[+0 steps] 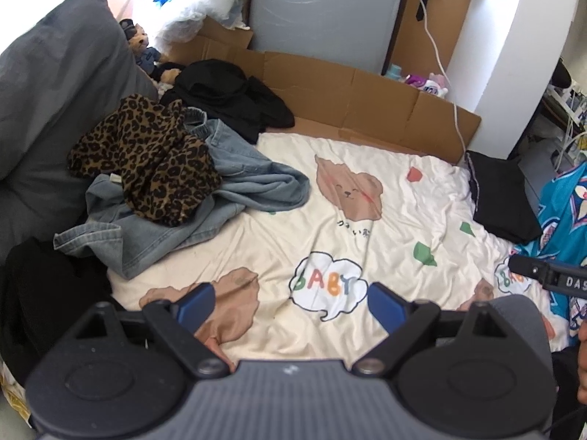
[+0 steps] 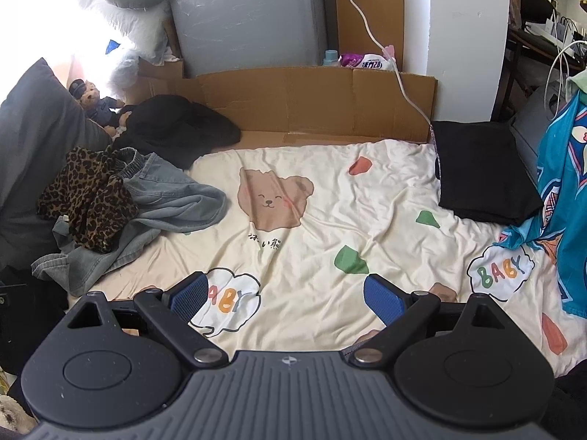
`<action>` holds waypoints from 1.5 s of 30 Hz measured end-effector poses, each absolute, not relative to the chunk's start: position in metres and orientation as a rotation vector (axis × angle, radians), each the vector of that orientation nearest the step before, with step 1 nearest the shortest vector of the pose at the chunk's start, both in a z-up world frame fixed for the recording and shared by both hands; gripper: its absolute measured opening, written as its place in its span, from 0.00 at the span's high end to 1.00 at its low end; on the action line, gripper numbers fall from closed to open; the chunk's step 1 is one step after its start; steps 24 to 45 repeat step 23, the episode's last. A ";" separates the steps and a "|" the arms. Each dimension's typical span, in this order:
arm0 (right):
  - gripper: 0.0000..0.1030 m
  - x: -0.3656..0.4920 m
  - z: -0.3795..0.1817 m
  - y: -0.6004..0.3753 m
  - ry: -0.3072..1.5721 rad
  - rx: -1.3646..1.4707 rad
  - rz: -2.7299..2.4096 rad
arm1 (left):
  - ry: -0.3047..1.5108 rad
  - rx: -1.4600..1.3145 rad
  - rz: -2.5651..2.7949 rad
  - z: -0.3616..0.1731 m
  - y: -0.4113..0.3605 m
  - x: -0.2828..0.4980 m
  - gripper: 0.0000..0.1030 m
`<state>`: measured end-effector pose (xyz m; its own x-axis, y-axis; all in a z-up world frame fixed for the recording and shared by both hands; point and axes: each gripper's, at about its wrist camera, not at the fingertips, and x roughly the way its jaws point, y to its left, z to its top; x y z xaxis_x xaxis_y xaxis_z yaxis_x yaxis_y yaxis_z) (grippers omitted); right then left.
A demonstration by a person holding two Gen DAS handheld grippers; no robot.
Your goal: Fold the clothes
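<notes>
A spotty leopard-print cloth [image 1: 146, 168] lies crumpled on soft blue jeans [image 1: 176, 220], left of the smiling bear picture [image 1: 350, 192] on the cream sheet [image 1: 279, 242]. A flat folded black garment [image 2: 484, 172] sits to the bear's right. Left gripper [image 1: 290, 302] and right gripper [image 2: 286, 297] are both spread wide, holding nothing.

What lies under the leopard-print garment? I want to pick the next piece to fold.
The leopard-print garment lies crumpled on top of light blue denim clothing, which spreads out beneath it on the cream bedsheet. Whatever else sits under that pile is covered.
</notes>
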<state>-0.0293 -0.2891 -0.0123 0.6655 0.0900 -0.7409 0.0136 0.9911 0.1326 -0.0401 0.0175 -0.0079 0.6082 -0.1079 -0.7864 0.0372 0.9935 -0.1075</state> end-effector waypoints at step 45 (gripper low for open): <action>0.08 -0.030 -0.005 -0.299 0.827 0.152 -0.004 | 0.894 -0.060 -0.113 -0.002 0.005 -0.035 0.11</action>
